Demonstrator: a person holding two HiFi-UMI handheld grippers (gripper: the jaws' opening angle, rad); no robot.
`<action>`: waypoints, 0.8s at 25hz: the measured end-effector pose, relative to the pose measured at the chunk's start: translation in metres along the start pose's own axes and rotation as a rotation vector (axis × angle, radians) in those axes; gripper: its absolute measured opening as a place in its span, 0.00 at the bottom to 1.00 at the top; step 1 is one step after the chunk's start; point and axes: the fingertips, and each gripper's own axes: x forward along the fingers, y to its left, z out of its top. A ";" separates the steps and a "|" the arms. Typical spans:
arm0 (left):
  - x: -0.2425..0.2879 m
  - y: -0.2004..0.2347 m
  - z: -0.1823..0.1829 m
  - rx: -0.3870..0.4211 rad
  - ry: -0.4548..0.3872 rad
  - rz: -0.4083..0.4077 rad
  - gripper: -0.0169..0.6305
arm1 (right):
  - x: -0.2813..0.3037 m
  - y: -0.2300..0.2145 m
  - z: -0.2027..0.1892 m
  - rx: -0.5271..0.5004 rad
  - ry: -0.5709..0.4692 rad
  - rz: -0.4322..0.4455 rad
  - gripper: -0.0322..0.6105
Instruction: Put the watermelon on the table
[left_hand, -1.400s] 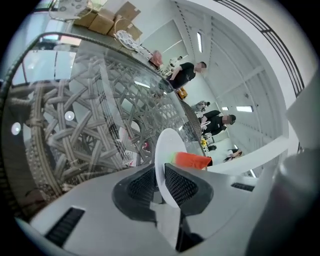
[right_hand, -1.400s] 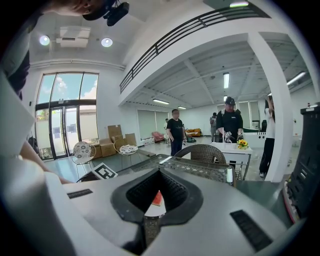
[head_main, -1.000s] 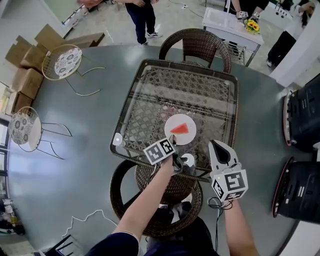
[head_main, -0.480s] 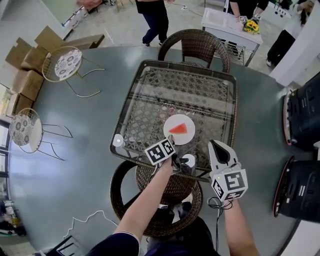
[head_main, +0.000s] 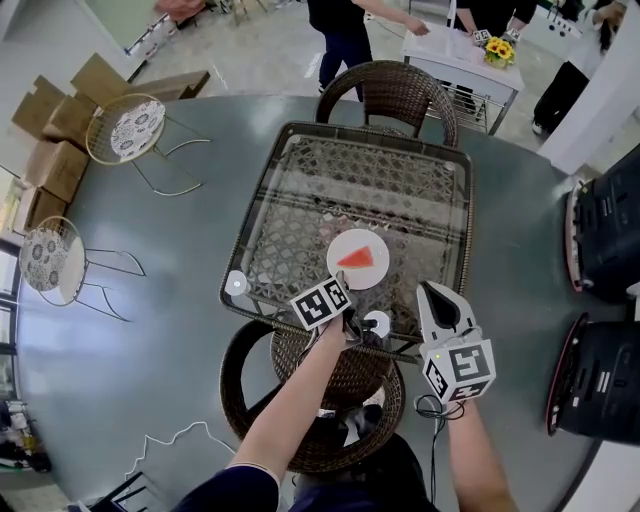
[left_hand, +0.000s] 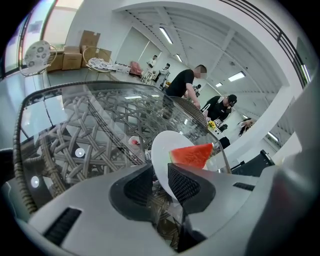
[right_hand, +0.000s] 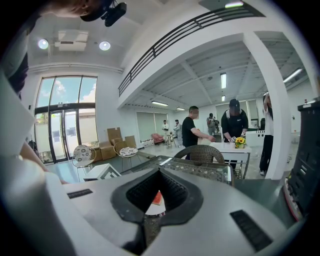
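Nearly nothing shifts close by since a second ago: both tongs hold their places, while at 12 o'clock a person in dark clothes (head_main: 345, 35) has stepped across to reach for the white side table (head_main: 450, 60).

Nearest, the right tongs (head_main: 433, 290) hang at 5 o'clock off the bench edge. Their pads are pressed together at the tips with nothing between them, seen plainly in the right gripper view (right_hand: 160, 172).

Just to their left, the left tongs (head_main: 352, 298) are clenched on the near rim of the round white plate (head_main: 343, 270). The left gripper view shows that rim (left_hand: 161, 150) running down between the ribbed pads (left_hand: 185, 185).

On the plate lies the red triangular watermelon wedge with a green rind (head_main: 359, 258), and the plate seems to rest on the square glass-topped wicker bench (head_main: 290, 180), toward 5 o'clock of its middle.

The wedge looks light, soft and wet, likely to bruise or slip if pinched. The stiff plate rim is the better hold, kept level so the wedge does not slide. Plate and glass are both breakable, so contact should be gentle.

Beyond stands a brown wicker chair (head_main: 395, 90), and yellow flowers (head_main: 497, 50) sit on the side table.

No brand or writing can be read; the tongs' cubes carry only black-and-white square markers (head_main: 322, 303).
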 end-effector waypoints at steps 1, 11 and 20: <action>-0.001 0.001 0.000 0.002 -0.005 0.006 0.15 | -0.001 0.000 0.000 0.000 0.000 0.001 0.05; -0.024 0.005 0.011 0.023 -0.051 -0.029 0.16 | -0.001 0.009 0.005 -0.004 -0.008 0.011 0.05; -0.108 -0.042 0.040 0.248 -0.250 -0.364 0.15 | -0.002 0.030 0.017 -0.004 -0.029 0.030 0.05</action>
